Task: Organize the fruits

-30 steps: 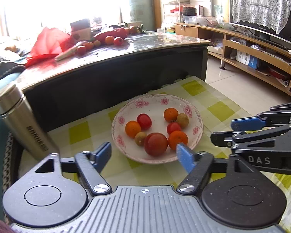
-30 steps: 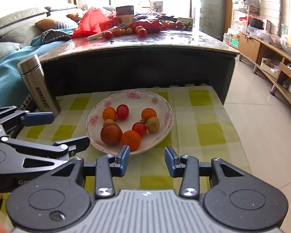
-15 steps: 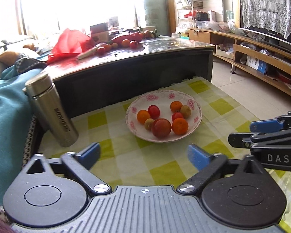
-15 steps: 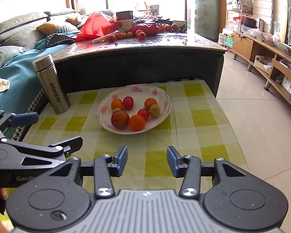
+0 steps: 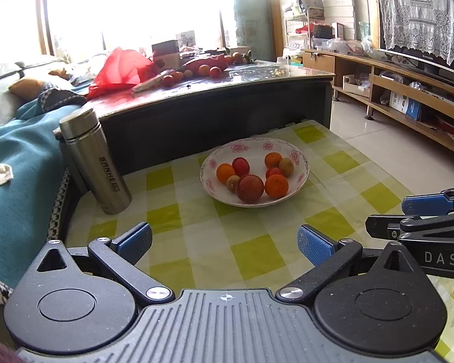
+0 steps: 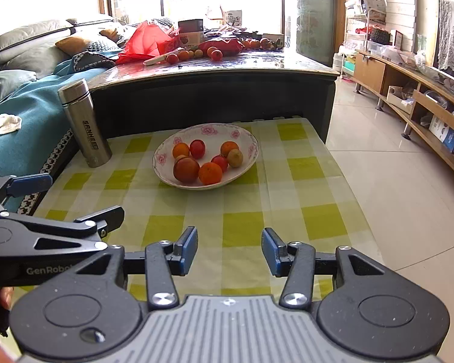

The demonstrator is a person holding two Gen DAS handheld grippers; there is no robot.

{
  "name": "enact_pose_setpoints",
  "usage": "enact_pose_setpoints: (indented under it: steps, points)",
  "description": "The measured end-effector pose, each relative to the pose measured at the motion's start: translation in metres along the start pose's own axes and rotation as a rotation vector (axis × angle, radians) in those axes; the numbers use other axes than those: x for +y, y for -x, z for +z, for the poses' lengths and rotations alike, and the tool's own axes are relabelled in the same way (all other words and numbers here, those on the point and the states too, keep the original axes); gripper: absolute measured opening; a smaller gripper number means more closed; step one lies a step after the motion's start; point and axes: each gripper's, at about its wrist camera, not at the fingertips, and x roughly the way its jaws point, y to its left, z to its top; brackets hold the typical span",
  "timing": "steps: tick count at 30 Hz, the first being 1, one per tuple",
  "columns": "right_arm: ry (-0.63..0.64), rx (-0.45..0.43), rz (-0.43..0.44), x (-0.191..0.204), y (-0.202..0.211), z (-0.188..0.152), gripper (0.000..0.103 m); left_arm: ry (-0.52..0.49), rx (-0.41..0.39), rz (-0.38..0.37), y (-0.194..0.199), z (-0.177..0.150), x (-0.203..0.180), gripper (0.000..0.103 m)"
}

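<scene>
A white floral plate [image 5: 299, 154] [image 6: 251, 139] sits on the green-checked cloth and holds several small fruits: oranges, red tomatoes, two brownish ones and a larger dark red fruit [image 5: 249, 188] [image 6: 186, 168]. My left gripper [image 5: 223, 242] is open, well back from the plate over the near cloth, nothing between its fingers. My right gripper [image 6: 229, 249] is open too, also empty, near the cloth's front. Each gripper shows in the other's view: the right gripper [image 5: 408, 214] at the right edge, the left gripper [image 6: 48, 196] at the left edge.
A steel flask [image 5: 95, 160] [image 6: 84, 122] stands upright left of the plate. Behind is a dark coffee table [image 5: 227, 103] carrying more fruit, a red bag and boxes. A teal-covered sofa [image 5: 15, 151] lies left; tiled floor [image 6: 408, 196] and a TV bench to the right.
Both grippers have drawn back from the plate toward the near edge of the cloth, so the plate looks smaller and farther. Both stay open. The fruits have not moved.
</scene>
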Motion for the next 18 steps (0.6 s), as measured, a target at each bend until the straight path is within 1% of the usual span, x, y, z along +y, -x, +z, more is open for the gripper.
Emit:
enact_pose_setpoints:
  steps: [5,18]
  points:
    - [0.001,-0.005,0.000,0.000,0.005,-0.005,0.051,0.003,0.008,0.011,0.006,-0.006,-0.001,0.103]
    - [0.004,-0.012,-0.008,0.001,0.023,-0.024,0.052,0.035,0.015,0.002,0.022,-0.018,-0.001,0.103]
